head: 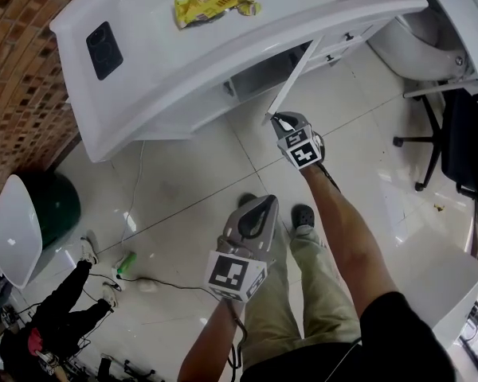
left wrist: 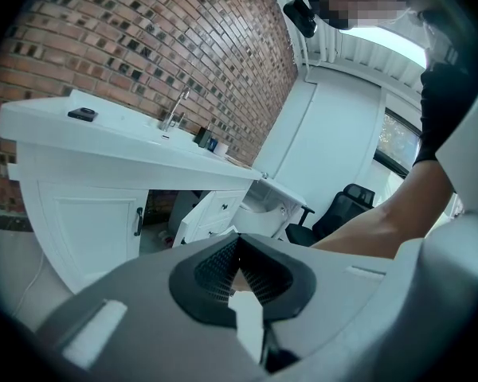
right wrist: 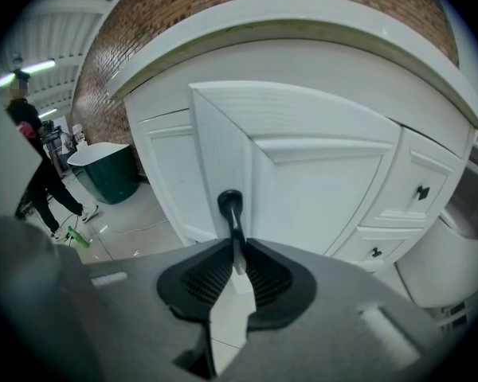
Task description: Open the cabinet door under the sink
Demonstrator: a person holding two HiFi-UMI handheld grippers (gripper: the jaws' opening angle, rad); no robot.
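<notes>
- Right claw (right wrist: 237, 266): pinching the lower end of the dark bar handle (right wrist: 230, 211), one pad on each side of it; the person's arm reaches forward from the lower right of the head view.
- Cabinet door (right wrist: 307, 185): white and panelled, below the front edge of the sink surface (head: 167, 62). It stands swung partway out from the cabinet, with the handle on its free edge. From the head view it shows edge-on as a narrow white strip running out from under the surface to the right claw.
- Left claw (left wrist: 238, 259): pads pressed together at the tips, nothing between them. It is held low over the floor, well apart from the cabinet.
- Second cabinet door (left wrist: 88, 229): under the left part of the surface, closed, with a dark handle on its right edge.
- Drawers (right wrist: 414, 201): right of the open door, white with small dark knobs, closed.
- Faucet (left wrist: 175, 110): metal, at the back edge of the surface by the brick wall (head: 16, 78).
- Yellow wrappers (head: 211, 5): lying loose on the surface near its back edge.
- Black flat object (head: 103, 50): near the left end of the surface.
- Dark green tub (head: 52, 205): on the floor left of the cabinet.
- Office chair (head: 454, 142): black, on the floor to the right.
- Second person (head: 56, 317): on the floor at lower left, in dark clothes.
</notes>
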